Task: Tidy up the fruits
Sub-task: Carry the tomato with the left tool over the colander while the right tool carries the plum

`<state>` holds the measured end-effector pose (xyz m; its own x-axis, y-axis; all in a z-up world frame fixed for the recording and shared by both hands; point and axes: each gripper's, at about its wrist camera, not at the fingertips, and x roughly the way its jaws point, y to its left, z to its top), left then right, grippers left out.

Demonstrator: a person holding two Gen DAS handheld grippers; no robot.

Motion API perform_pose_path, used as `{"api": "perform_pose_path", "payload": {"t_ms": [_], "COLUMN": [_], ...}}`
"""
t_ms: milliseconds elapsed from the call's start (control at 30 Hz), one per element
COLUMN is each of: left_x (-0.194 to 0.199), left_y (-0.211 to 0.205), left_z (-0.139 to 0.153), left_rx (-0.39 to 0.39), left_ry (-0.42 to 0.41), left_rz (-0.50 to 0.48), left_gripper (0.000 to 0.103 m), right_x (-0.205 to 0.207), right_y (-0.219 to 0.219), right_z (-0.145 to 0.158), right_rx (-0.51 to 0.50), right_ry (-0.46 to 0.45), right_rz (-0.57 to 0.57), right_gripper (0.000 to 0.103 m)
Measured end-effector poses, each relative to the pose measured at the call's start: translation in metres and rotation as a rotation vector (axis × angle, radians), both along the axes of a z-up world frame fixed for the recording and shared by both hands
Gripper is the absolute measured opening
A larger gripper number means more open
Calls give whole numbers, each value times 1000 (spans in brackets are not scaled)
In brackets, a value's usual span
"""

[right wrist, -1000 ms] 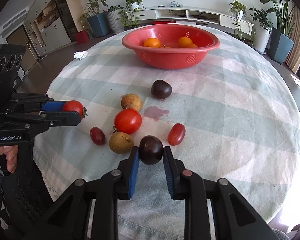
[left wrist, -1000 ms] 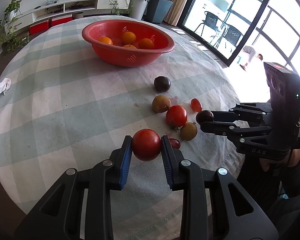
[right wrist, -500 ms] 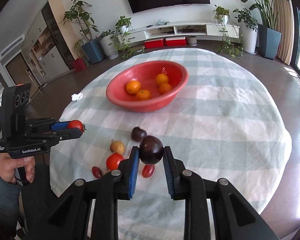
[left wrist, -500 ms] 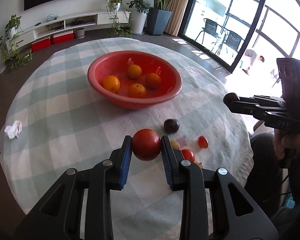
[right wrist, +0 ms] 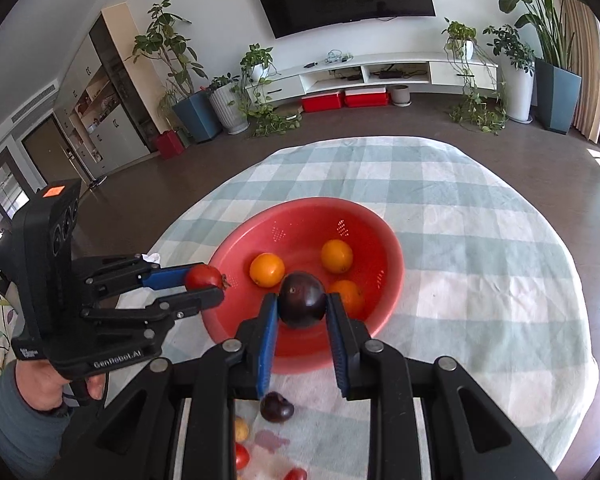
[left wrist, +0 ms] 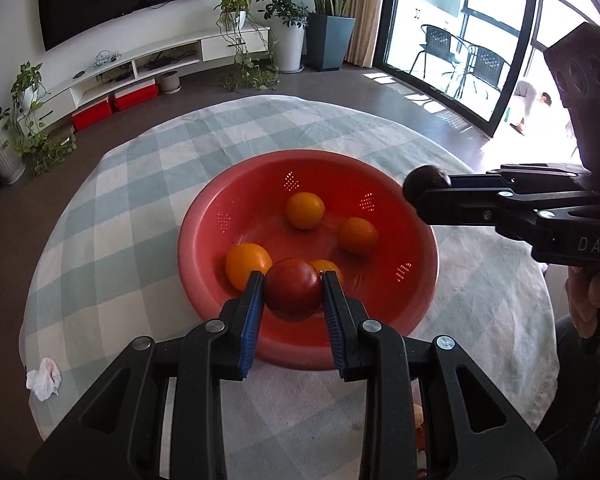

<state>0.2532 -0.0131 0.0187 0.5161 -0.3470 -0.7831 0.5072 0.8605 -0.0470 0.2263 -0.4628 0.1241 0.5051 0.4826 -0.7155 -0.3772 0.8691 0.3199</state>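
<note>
My left gripper is shut on a red tomato and holds it above the near side of the red bowl. My right gripper is shut on a dark plum above the same bowl. Several oranges lie in the bowl. In the left wrist view the right gripper hangs over the bowl's right rim. In the right wrist view the left gripper is at the bowl's left rim.
Loose fruit stays on the checked tablecloth near me: a dark plum, a brown fruit, small red tomatoes. A crumpled tissue lies at the table's left edge.
Both grippers have risen and moved forward from the loose fruit to above the bowl, each still holding its fruit.
</note>
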Motion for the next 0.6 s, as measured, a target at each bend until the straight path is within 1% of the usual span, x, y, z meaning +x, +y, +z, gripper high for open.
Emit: {"api": "perform_pose_path", "payload": {"t_ms": [133, 300, 467, 600], "left_x": [14, 26, 30, 31], "left_y": [-10, -16, -21, -20], "left_z": [-16, -28, -40, -42], "left_rx": [15, 30, 42, 35], "left_ry": [11, 14, 28, 24], "left_rz": [-6, -1, -9, -6], "left_gripper": [27, 27, 27, 27], "right_x": [25, 44, 53, 55], "right_y": [14, 26, 38, 45], "right_z": [-16, -31, -45, -56], "right_rx": [-24, -70, -130, -172], "right_ry": [31, 49, 57, 63], "right_rz": [5, 9, 23, 34], "right_gripper": [27, 27, 27, 27]}}
